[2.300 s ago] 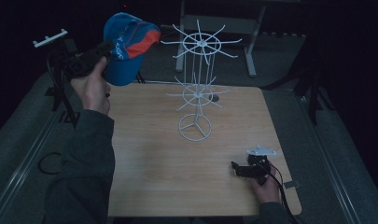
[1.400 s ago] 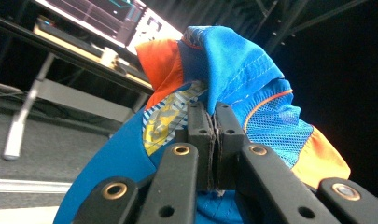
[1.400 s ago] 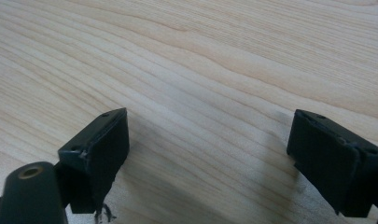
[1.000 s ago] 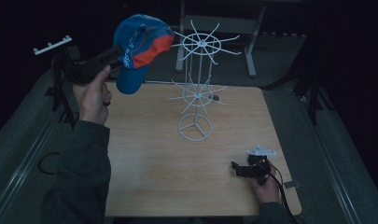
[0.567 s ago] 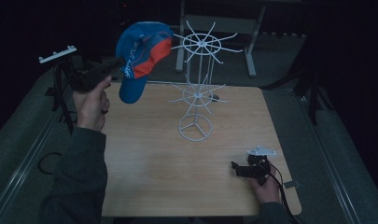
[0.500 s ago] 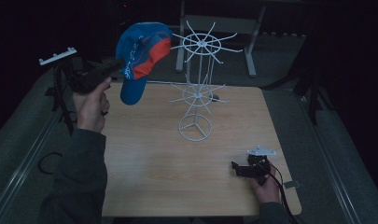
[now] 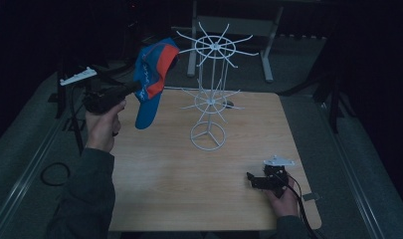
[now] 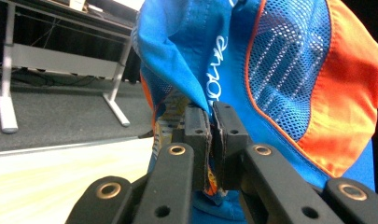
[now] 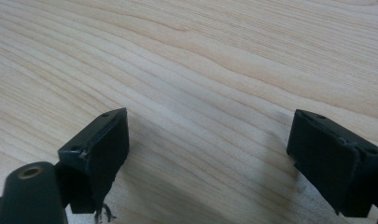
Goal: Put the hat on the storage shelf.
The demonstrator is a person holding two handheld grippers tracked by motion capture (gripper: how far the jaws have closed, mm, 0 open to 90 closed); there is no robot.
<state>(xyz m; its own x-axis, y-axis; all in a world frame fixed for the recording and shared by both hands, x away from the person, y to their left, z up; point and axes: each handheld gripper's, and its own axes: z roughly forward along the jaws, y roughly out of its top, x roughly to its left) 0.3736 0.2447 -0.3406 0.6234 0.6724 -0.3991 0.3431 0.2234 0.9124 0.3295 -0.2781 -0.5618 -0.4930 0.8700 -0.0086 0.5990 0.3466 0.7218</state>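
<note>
A blue and orange mesh cap (image 7: 151, 79) hangs in the air at the table's far left, held up by my left gripper (image 7: 132, 89). In the left gripper view the jaws are shut on the cap's blue fabric (image 8: 186, 70), and my left gripper (image 8: 211, 126) pinches a fold of it. The cap sits just left of the top wheel of a white wire rack (image 7: 211, 94), apart from its spokes. My right gripper (image 7: 256, 180) rests low on the wooden table (image 7: 169, 189) near the front right. My right gripper (image 9: 207, 140) stands open over bare wood.
The wire rack stands on a ring base (image 7: 207, 135) at the table's middle back, with two tiers of thin spokes. A metal table frame (image 7: 266, 45) stands on the dark floor behind. A cable loop (image 7: 54, 174) lies on the floor at left.
My left hand has dropped and pulled back a little toward the left, and the cap now hangs more vertically, its brim pointing down. The right gripper has stayed put.
</note>
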